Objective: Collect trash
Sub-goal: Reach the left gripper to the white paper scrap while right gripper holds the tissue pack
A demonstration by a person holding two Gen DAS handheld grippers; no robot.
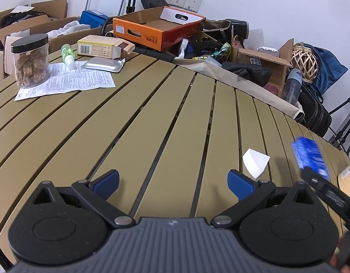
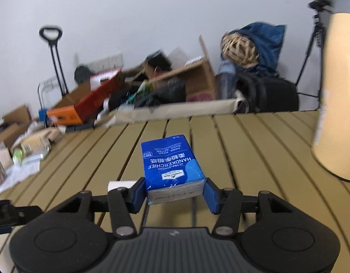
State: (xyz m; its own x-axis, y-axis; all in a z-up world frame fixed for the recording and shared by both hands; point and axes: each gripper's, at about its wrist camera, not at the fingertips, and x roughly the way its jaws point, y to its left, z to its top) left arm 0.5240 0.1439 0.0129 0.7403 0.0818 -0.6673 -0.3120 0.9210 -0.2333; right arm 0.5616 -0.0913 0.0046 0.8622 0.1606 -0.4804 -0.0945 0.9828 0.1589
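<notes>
The right gripper (image 2: 175, 194) pinches the near end of a blue tissue pack (image 2: 171, 166), raised off the slatted table (image 1: 152, 118). The left gripper (image 1: 173, 185) hangs wide open, empty, a white paper scrap (image 1: 255, 162) just beyond its right finger. Far clutter is blurred.

On the slatted worktop (image 1: 152, 113) we see, toward ten o'clock, a black-lidded jar (image 1: 30, 60) standing on a printed sheet (image 1: 68, 80). At eleven, a green bottle (image 1: 67, 55), an opened carton (image 1: 104, 46), and perhaps a foil pouch (image 1: 103, 64).
</notes>
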